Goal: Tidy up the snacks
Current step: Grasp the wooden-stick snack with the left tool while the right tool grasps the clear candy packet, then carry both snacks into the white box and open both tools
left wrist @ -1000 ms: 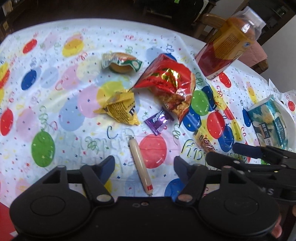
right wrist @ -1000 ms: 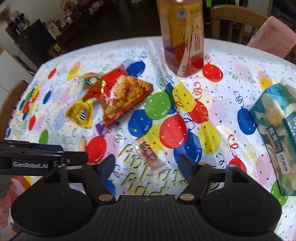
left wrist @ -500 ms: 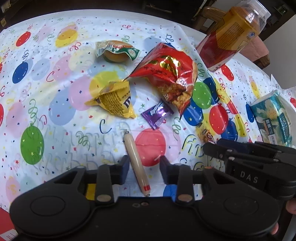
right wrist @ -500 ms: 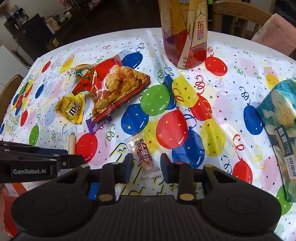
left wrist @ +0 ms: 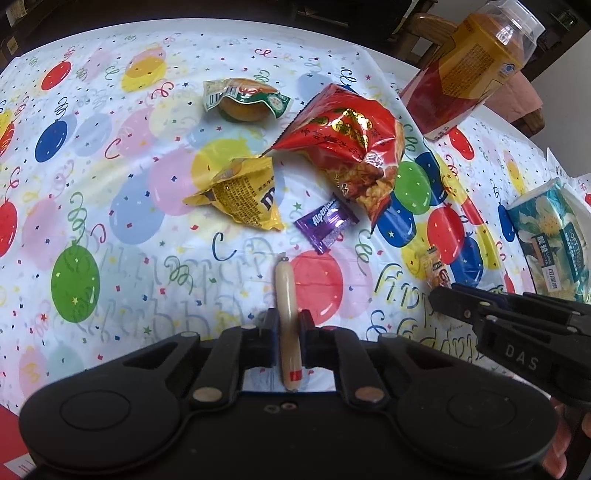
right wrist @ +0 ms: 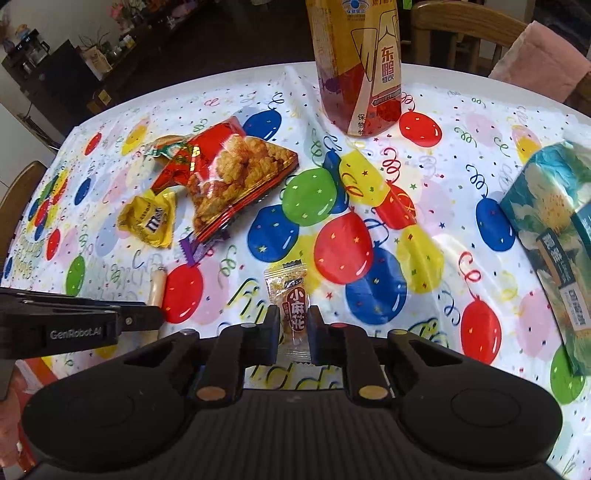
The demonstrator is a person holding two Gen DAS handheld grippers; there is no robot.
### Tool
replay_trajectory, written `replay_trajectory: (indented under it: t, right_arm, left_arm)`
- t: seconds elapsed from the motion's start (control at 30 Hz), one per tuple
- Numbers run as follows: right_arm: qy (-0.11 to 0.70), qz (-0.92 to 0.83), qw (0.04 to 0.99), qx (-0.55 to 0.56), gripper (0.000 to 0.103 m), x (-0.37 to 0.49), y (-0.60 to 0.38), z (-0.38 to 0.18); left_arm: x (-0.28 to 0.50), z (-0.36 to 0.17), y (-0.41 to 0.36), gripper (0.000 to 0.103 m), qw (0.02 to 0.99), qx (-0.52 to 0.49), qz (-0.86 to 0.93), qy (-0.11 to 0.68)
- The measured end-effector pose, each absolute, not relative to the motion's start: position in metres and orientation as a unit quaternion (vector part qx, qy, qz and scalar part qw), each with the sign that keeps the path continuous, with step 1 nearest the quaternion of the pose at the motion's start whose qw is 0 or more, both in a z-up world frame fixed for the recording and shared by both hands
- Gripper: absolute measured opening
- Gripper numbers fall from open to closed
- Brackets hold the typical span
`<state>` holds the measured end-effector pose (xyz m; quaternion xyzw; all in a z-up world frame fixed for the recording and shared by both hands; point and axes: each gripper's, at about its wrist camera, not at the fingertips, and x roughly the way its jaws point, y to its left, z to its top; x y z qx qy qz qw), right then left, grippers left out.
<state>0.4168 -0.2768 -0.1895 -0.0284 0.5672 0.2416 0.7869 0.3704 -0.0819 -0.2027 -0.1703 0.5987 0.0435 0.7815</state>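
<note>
My left gripper (left wrist: 288,325) is shut on a thin tan sausage stick (left wrist: 285,295) lying on the balloon tablecloth. My right gripper (right wrist: 293,325) is shut on a small clear-wrapped fried twist snack (right wrist: 291,302). Farther out lie a red bag of fried snacks (left wrist: 351,147) (right wrist: 229,177), a yellow M&M's packet (left wrist: 243,195) (right wrist: 149,219), a purple candy (left wrist: 327,223) and a wrapped bun (left wrist: 243,98). The right gripper shows at the left wrist view's right edge (left wrist: 443,301). The left gripper shows at the right wrist view's left edge (right wrist: 155,317).
A tall orange-and-red drink bottle (right wrist: 358,62) (left wrist: 465,70) stands at the table's far side. A teal tissue pack (right wrist: 554,229) (left wrist: 546,236) lies at the right. Wooden chairs (right wrist: 461,33) ring the round table (right wrist: 480,110). A hand (left wrist: 565,443) holds the right gripper.
Both grippers have lowered and moved forward, then shut: the left one on the sausage stick, the right one on the fried twist snack. Both stood open a second ago.
</note>
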Motion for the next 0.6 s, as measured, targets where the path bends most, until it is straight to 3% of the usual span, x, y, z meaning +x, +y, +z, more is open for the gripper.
replay_trajectory:
  t: [0.6]
  right_arm:
    - [0.536,0.254,0.805,-0.022,0.015,0.360,-0.283,-0.134]
  left_arm:
    - [0.341,-0.156,-0.084,0.008,0.808,-0.161,0.025,0.566]
